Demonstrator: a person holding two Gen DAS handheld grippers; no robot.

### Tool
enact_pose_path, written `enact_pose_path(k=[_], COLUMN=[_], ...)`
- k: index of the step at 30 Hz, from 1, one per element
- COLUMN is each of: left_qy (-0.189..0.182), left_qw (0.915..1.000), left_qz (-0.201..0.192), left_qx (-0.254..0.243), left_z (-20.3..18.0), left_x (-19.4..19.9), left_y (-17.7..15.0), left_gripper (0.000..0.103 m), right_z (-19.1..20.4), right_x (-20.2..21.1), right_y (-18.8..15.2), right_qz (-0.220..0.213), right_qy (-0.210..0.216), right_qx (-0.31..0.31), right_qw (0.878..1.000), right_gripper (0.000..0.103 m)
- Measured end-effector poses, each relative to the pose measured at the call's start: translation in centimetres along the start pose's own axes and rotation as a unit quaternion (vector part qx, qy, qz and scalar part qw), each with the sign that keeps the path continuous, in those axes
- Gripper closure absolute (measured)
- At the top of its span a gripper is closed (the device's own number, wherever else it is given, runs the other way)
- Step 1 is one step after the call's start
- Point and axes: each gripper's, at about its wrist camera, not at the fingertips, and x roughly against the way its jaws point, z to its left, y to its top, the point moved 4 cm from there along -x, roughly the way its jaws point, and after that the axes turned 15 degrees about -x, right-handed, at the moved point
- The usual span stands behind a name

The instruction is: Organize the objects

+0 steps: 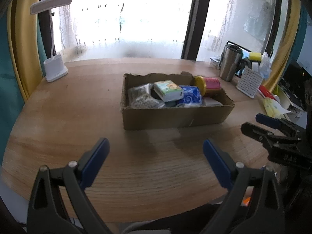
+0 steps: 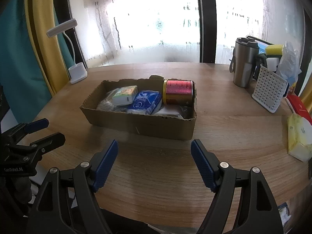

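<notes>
A white desk lamp (image 2: pixel 78 74) stands left; a steel tumbler (image 2: pixel 243 62) stands right.

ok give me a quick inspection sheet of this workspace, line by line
surface: wooden table, bare in front of both tongs
job's things: cardboard box mid-table, holding a red can lying on its side, a blue packet, a small green-and-white box and other packets
clutter: steel tumbler, white perforated basket, yellow tissue pack to the right
grippers: left tongs open, empty; right tongs open, empty
cables: nothing seen
surroundings: white desk lamp, bright fogged window, yellow and teal curtains
</notes>
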Motion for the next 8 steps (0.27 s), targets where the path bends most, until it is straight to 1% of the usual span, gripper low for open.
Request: enact_pose_path(k=[5, 8], left_qy=[0.005, 0.013], left_qw=[1.0, 0.9999], left_qz=[-0.004, 0.003], left_qx=[0.006, 0.01], left_z=[0.4, 1.3], left_x=[-0.2, -0.8], left_y=[0.2, 0.3], left_gripper=[0.005, 0.005], right_z=[0.0, -0.1], right_x=[-0.6, -1.0], right_y=[0.1, 0.3], right_qz=[0.008, 0.012], right_qy=[0.001, -0.001], right_qx=[0.0, -0.002], right_qw=[1.0, 1.0], right_gripper=[0.023, 0.023])
